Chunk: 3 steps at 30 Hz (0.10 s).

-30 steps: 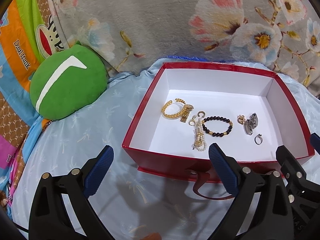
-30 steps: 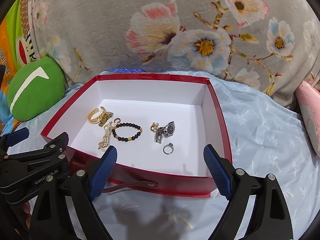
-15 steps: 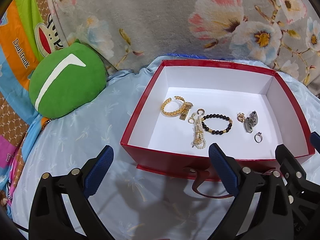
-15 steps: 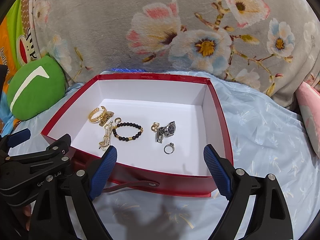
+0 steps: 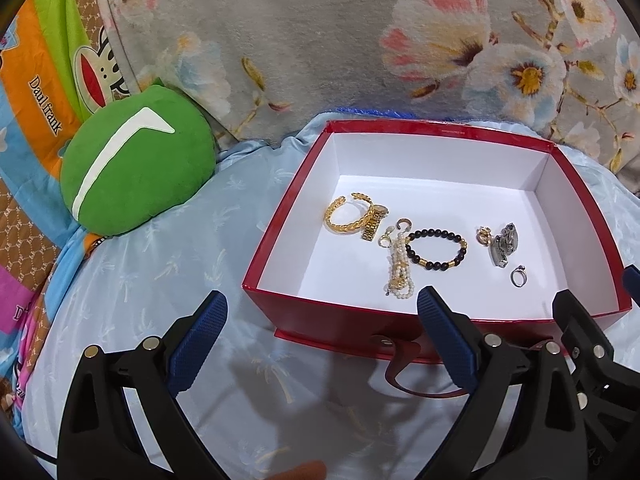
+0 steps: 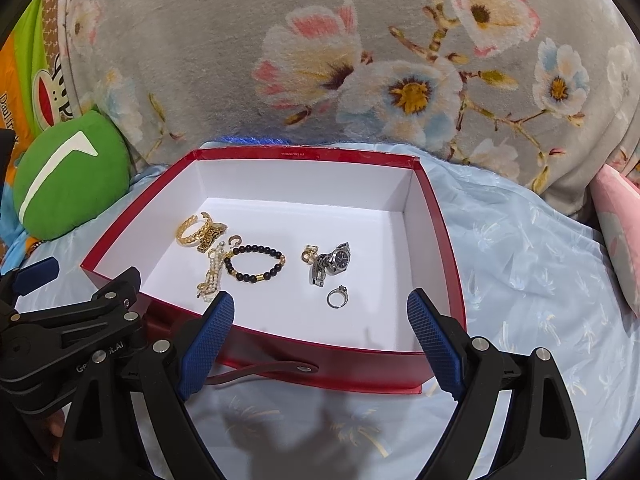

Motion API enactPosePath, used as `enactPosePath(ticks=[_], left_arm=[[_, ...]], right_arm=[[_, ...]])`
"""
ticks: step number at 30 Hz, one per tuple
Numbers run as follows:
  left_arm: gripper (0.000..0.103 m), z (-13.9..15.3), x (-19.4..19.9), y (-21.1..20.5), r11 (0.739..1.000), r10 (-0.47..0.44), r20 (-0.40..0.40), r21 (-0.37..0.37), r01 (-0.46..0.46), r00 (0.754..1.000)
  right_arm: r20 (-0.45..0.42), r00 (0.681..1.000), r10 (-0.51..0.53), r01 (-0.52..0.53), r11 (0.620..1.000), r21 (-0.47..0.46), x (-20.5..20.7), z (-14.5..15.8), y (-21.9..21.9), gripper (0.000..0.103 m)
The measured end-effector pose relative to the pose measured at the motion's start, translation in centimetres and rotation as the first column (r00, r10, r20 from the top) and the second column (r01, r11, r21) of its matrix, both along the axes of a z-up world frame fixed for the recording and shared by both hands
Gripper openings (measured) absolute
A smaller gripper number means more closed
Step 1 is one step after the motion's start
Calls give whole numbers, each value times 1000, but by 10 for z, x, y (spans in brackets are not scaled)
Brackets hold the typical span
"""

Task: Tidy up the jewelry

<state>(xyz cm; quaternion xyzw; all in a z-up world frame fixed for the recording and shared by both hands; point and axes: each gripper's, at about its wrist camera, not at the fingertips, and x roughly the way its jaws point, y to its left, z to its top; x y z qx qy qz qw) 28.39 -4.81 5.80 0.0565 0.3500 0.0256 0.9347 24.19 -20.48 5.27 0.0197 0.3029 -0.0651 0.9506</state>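
Both claws, left gripper [image 5: 322, 336] and right gripper [image 6: 320, 326], hang wide apart and empty just short of the red box [image 6: 256, 334], where gold bangle [image 6: 191, 231], beaded bracelet [image 6: 255, 263], watch [image 6: 334, 262] and ring [image 6: 338, 297] all lie: either sorted already or awaiting picking.

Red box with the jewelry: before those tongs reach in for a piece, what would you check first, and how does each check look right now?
1. Left tongs open, holding nothing: ok.
2. Right tongs open, holding nothing: ok.
3. Box open on top, no lid in the way: ok.
4. Silver ring lies apart from the watch, free to pick: ok.
5. Pearl strand separate from the black bead bracelet: not ok, they touch or overlap.
6. Gold bangle clear of the gold watch: not ok, they lie against each other.
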Motion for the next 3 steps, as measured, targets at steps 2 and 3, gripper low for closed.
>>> enactPosePath(ticks=[2,3], left_arm=[[93,0,1,0,1000,-4,-3,-6,4,1000],[93,0,1,0,1000,-6,-4,-7,6,1000]], right_arm=[[1,1000,-2,2,1000,-3,0,0,-1,86],[1,1000,-1,1,1000,-5,-1,0,-1,86]])
